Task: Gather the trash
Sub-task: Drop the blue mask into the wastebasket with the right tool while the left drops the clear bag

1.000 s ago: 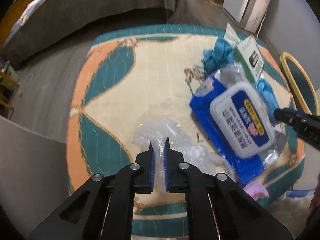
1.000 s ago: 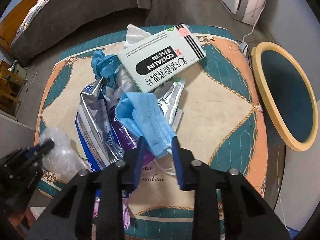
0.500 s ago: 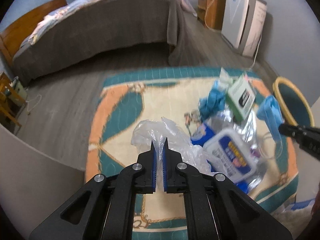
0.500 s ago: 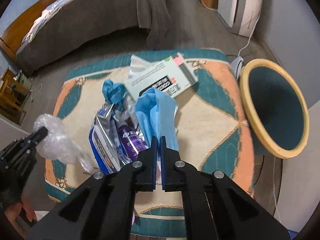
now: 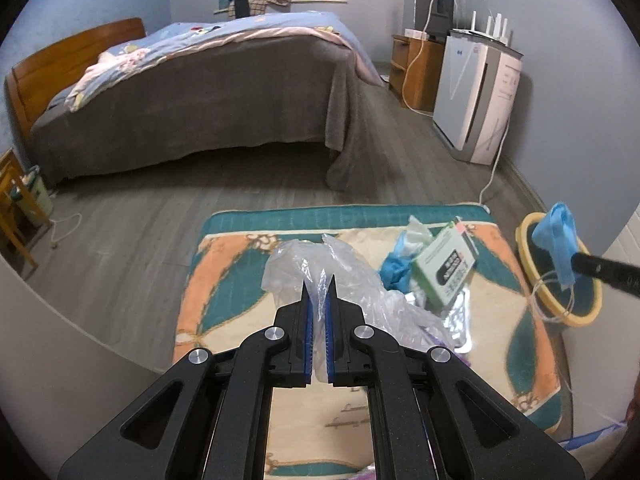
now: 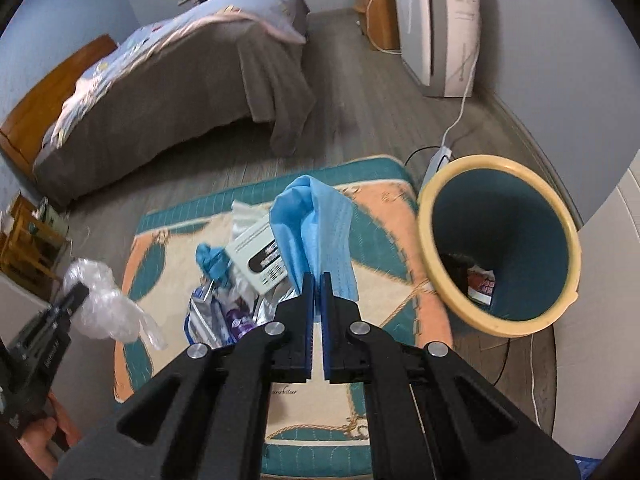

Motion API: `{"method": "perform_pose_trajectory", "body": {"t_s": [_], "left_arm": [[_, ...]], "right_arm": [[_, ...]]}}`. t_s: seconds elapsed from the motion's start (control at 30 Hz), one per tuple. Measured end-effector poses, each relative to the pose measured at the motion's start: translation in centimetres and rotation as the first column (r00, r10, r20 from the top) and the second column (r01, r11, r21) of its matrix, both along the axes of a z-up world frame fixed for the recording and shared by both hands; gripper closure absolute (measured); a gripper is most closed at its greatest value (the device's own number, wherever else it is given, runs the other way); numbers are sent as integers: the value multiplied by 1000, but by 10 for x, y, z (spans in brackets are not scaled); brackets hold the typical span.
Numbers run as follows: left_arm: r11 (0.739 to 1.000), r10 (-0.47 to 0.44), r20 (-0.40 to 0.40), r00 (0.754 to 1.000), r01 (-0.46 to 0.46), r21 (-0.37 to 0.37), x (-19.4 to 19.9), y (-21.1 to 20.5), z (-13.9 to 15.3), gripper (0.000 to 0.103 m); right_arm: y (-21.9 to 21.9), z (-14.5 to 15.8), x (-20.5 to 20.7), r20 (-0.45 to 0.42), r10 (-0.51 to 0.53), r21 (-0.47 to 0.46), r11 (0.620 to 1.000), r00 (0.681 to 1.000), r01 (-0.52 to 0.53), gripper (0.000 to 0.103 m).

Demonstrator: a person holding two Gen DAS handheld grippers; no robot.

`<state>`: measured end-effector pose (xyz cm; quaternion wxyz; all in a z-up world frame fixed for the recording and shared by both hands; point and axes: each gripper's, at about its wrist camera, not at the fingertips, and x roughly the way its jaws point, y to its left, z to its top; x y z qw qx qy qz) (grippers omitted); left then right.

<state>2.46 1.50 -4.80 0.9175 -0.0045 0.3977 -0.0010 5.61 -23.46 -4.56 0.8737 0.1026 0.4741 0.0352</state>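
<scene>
While both tools hang above the patterned rug [image 5: 224, 280], the bedroom spreads behind them: a bed [image 5: 200, 92] under a grey cover, a white appliance [image 5: 476, 96] against the wall with its cord trailing across the wood floor. The left gripper [image 5: 319, 292] is clamped on a crumpled clear plastic bag [image 5: 320, 268], which billows up around its blue pads and partly hides the litter beyond. The right gripper [image 6: 316, 280] is pinched on a blue face mask [image 6: 316, 224]; the mask stands folded above the fingertips, in front of the pile on the rug. That pile holds a green-and-white box [image 6: 260, 256], a wadded blue glove [image 6: 212, 260] and silver foil packaging [image 6: 208, 304]. Only the right wrist view looks down into the yellow-rimmed bin [image 6: 440, 280] beside the rug, where some scraps lie at the bottom. From the left wrist view, the mask's ear loops dangle in front of the bin.
</scene>
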Motion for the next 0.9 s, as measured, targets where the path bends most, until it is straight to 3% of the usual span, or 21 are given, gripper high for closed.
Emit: {"method": "perform_pose_trajectory", "body": {"t_s": [0.43,0.67,0.9], "left_arm": [[996,-84,0,996,84,6,11,-46,-1,97],[991,-134,10,991,134,6,17,-66,1,97],[985,-175,10,985,174,7,20,-81,3,97]], "right_arm": [[-57,24,12,36,-13,52,999,999,11,100],[-95,40,20,72,-34,41,999,997,31,100],[-121,35,33,65,-66,17,998,996,65,100]]}}
